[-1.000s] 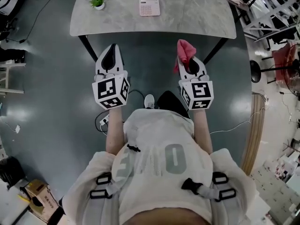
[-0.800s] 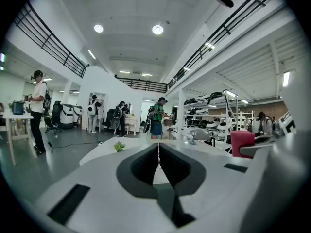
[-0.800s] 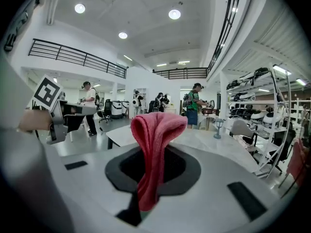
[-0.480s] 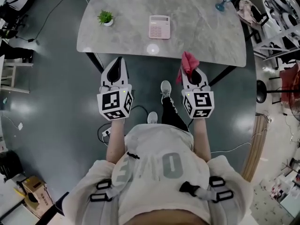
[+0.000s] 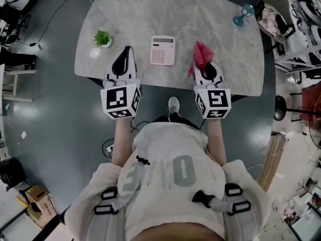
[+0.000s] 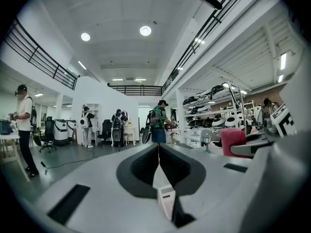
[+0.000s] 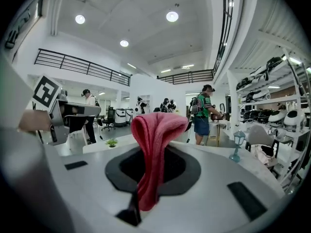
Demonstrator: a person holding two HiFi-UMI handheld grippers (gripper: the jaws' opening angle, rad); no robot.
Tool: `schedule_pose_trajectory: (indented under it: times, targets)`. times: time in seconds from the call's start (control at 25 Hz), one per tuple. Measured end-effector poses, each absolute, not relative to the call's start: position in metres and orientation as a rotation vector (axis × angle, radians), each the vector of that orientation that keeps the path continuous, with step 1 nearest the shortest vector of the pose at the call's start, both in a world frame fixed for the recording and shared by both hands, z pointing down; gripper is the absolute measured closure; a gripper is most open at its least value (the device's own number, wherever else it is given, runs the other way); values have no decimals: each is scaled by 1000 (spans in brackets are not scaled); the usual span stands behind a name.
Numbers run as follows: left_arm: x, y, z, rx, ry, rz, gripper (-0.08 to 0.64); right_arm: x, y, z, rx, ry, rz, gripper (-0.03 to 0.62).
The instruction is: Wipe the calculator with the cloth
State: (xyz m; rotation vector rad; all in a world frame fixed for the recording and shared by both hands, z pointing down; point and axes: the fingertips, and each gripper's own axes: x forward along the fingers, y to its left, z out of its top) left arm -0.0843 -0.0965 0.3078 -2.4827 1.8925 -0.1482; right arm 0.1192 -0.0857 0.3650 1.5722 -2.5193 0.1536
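Calculator (image 5: pixel 163 50) on bench (image 5: pixel 215 14) between grippers.
Left gripper (image 5: pixel 126 51) jaws together, empty; right gripper (image 5: pixel 204 67) jaws pinch pink cloth (image 5: pixel 201 54).

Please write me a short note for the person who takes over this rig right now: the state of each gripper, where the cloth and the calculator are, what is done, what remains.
Left gripper: shut, empty, over the near edge of the table, left of the calculator.
Right gripper: shut on the pink cloth, which sticks up out of its jaws; right of the calculator.
Calculator: flat on the table between the two grippers, nothing touching it.
Done: cloth is in hand.
Left: bring the cloth down onto the calculator and wipe it.
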Motion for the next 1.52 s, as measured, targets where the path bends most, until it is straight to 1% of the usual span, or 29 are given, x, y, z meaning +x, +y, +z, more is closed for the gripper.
schedule_pose_trajectory:
  times: [0.16, 0.44, 0.92, 0.96, 1.0, 1.04, 1.08, 1.12, 1.24, 1.4, 1.52]
  targets:
    - [-68, -127, 297, -2480, 1883, -134, 538, 127, -123, 362, 1571, -2531, 154, 544]
    - [-65, -166, 288, -2500, 1924, -25, 538, 130, -160, 347, 1556, -2553, 132, 541]
    - [-77, -195, 280, -2575, 1884, 41, 535, 119, -180, 338, 1573, -2553, 136, 540]
    - [-77, -196, 280, -2601, 1866, 53, 524, 116, -181, 338, 1571, -2553, 138, 538]
    - [-76, -197, 280, -2640, 1843, 64, 473, 113, -181, 338, 1570, -2557, 139, 538]
    - [-74, -200, 282, -2690, 1818, 69, 394, 112, -182, 338, 1568, -2562, 143, 536]
    - [-71, -203, 286, -2740, 1796, 66, 331, 110, -183, 338, 1564, -2569, 147, 535]
    - [-69, -206, 289, -2777, 1781, 57, 291, 109, -184, 339, 1560, -2573, 151, 535]
    - [-69, -214, 291, -2801, 1775, 42, 237, 106, -189, 339, 1556, -2570, 146, 535]
    - [-75, -220, 294, -2790, 1790, 51, 209, 102, -193, 340, 1546, -2564, 142, 535]
    - [-81, -224, 297, -2806, 1825, 79, 206, 99, -195, 340, 1538, -2563, 141, 535]
